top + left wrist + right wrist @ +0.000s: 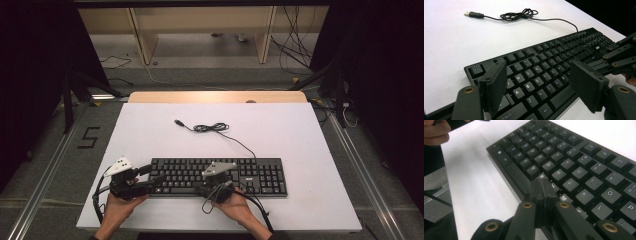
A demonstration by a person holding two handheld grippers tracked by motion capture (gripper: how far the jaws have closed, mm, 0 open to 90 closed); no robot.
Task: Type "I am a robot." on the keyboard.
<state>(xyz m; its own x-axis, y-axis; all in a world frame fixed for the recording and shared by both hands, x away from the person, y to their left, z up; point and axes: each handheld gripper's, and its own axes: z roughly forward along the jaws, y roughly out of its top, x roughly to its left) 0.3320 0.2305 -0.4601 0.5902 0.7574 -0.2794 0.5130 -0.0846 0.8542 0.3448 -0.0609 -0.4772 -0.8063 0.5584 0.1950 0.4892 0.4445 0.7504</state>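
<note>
With both hands low at the keyboard (220, 175) | left claw (539, 85) wide | right claw (542, 192) pressed closed, seemingly over N.

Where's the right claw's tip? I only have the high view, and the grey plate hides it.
Observer: The right claw is shut with nothing between its jaws, tips over the black plastic keyboard around the B and N keys.
Operator: Touching a key?
Observer: Can't tell; the right gripper view has the tips right at the keycaps.
Operator: Left claw?
Observer: The left claw is open, jaws wide apart above the A, S and D keys at the keyboard's left end.
Operator: Cable plugged in?
Observer: No, the black USB plug lies loose on the white tabletop.
</note>
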